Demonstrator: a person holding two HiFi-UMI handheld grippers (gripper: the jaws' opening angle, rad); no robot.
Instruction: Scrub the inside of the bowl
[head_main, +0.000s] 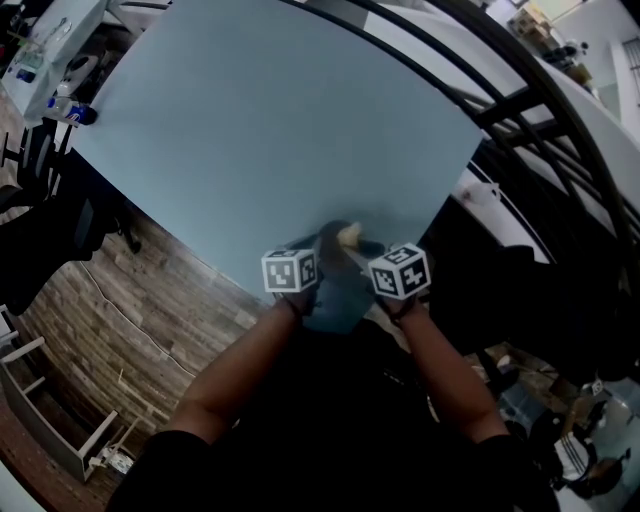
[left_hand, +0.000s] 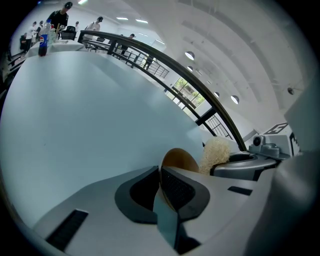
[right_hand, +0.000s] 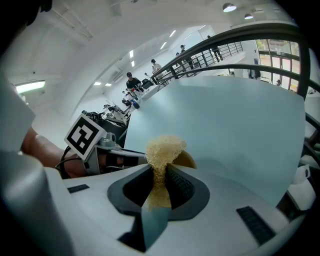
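Pale blue table (head_main: 270, 130), wood-plank floor (head_main: 110, 310), curved black railing (head_main: 530, 90), round ceiling lights (left_hand: 189, 55) overhead.

Left tongs (left_hand: 160, 175), right tongs (right_hand: 160, 176), both clamped.

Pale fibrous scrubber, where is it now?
The scrubber sits centre in the right gripper view, pinched in the right gripper, beside the round brown bowl held by the left gripper.

Tan bowl (left_hand: 179, 159), pale-yellow scrubber (right_hand: 164, 150), light blue table (head_main: 270, 130), black-and-white square-patterned marker cubes (head_main: 290, 270) (head_main: 400, 271), brown wood-plank floor (head_main: 150, 320).
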